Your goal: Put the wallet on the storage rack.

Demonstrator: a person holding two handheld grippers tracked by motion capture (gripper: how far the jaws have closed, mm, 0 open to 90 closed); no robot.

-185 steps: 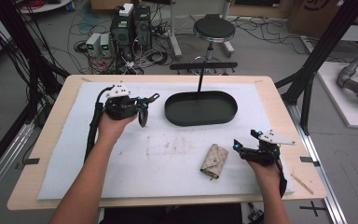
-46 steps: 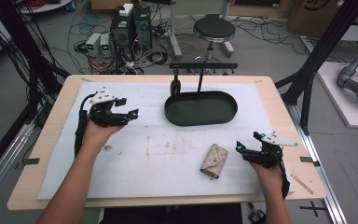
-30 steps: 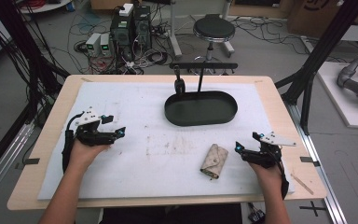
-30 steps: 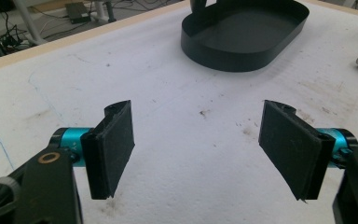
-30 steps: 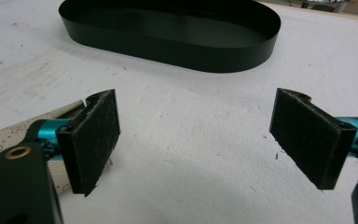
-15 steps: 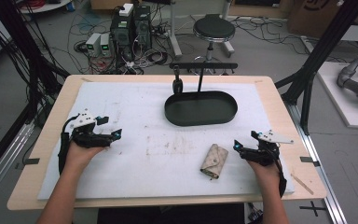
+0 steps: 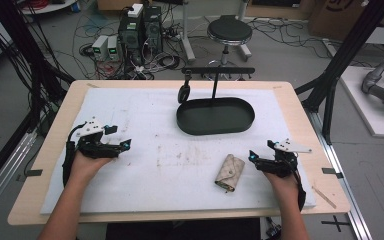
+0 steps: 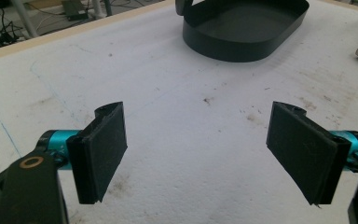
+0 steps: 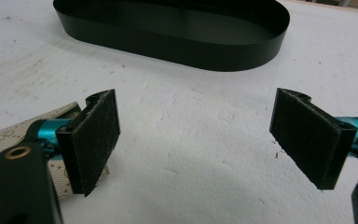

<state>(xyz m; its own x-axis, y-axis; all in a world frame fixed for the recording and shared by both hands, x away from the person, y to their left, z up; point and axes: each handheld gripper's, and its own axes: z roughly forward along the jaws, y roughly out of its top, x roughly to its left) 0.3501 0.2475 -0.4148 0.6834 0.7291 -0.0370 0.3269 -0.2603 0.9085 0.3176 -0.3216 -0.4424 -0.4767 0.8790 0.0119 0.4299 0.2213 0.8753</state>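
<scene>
Jaws stand wide apart on both the left gripper (image 7: 122,146) and right gripper (image 7: 253,156), clamping nothing; a beige monogrammed fabric key pouch (image 7: 229,171) lies just beside the right one, on the white foam mat (image 7: 145,115).

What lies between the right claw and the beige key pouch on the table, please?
Nothing: in the high view, bare white mat separates the open right claw from the key pouch.
</scene>
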